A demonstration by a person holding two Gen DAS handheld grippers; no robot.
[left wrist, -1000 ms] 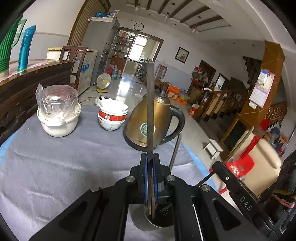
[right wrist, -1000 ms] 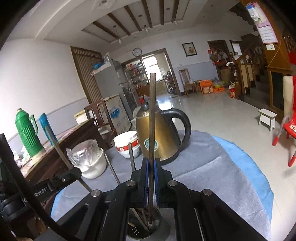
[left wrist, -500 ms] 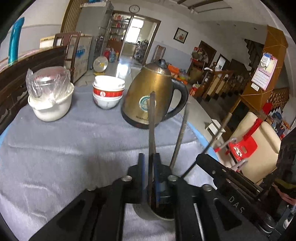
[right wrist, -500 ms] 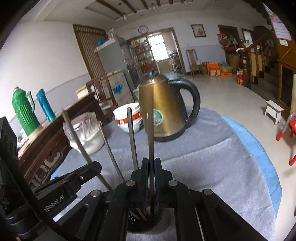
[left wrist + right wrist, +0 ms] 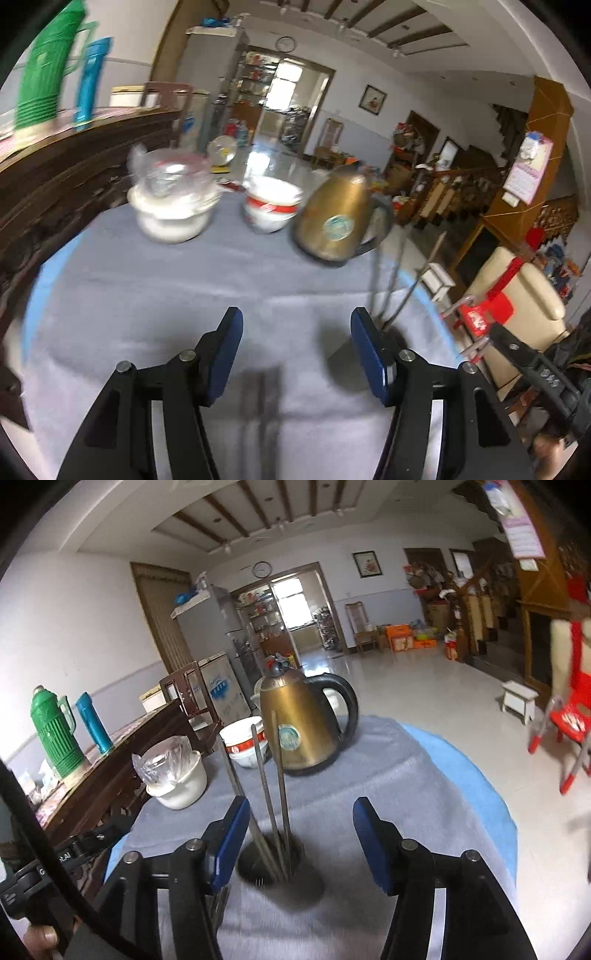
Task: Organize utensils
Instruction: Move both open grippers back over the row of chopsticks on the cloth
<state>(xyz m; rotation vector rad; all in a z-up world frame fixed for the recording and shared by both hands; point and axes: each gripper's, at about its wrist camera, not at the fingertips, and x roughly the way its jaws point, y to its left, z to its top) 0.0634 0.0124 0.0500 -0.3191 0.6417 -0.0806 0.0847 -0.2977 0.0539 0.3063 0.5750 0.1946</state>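
Note:
A dark metal holder (image 5: 280, 867) stands on the grey cloth (image 5: 369, 782) with several thin metal utensils (image 5: 266, 782) leaning upright in it. My right gripper (image 5: 301, 842) straddles the holder, its jaws opening; the blue pads (image 5: 229, 842) touch neither the holder nor the utensils. In the blurred left wrist view my left gripper (image 5: 297, 350) hangs over bare cloth with its jaws opening and nothing between them. The utensils (image 5: 384, 291) rise just past its right finger, which hides most of the holder.
A brass kettle (image 5: 299, 723) with a black handle, stacked red-and-white bowls (image 5: 240, 738) and a white pot with a plastic bag (image 5: 177, 775) stand at the table's far side. A dark wooden sideboard with a green thermos (image 5: 55, 734) is on the left. The table edge (image 5: 480, 786) curves on the right.
Both grippers were shut on upright metal utensils over the holder; both have let go and opened. The left gripper has swung left, off the holder. The utensils now stand in the holder.

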